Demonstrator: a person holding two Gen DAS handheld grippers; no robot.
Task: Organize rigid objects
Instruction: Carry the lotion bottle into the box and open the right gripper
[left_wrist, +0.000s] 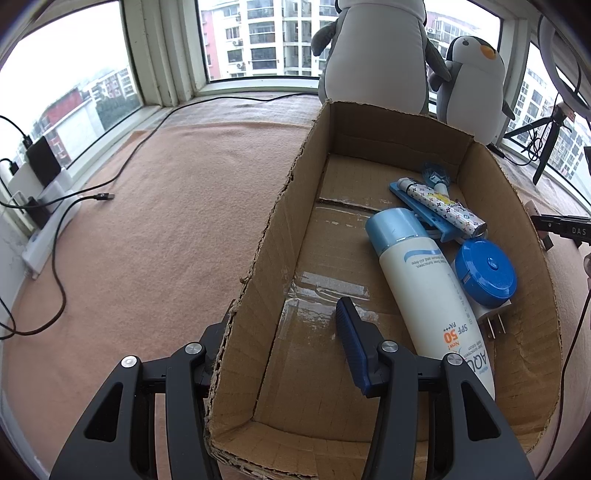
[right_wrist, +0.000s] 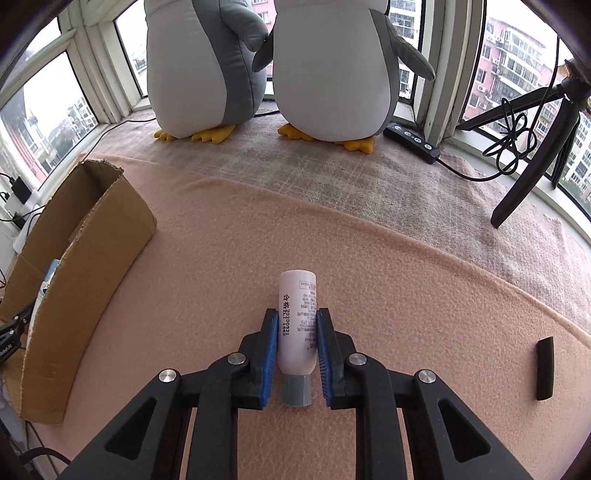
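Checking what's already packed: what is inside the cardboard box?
In the cardboard box lie a sunscreen bottle, a round blue case, a patterned tube on a blue holder and a white plug. Whatever lies beneath them is covered.

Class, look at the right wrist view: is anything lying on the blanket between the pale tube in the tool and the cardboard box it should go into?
Nothing visible does. The right tool is shut on the pale tube, and only bare pink blanket lies between it and the cardboard box to the left. The box wall facing it would have to be cleared.
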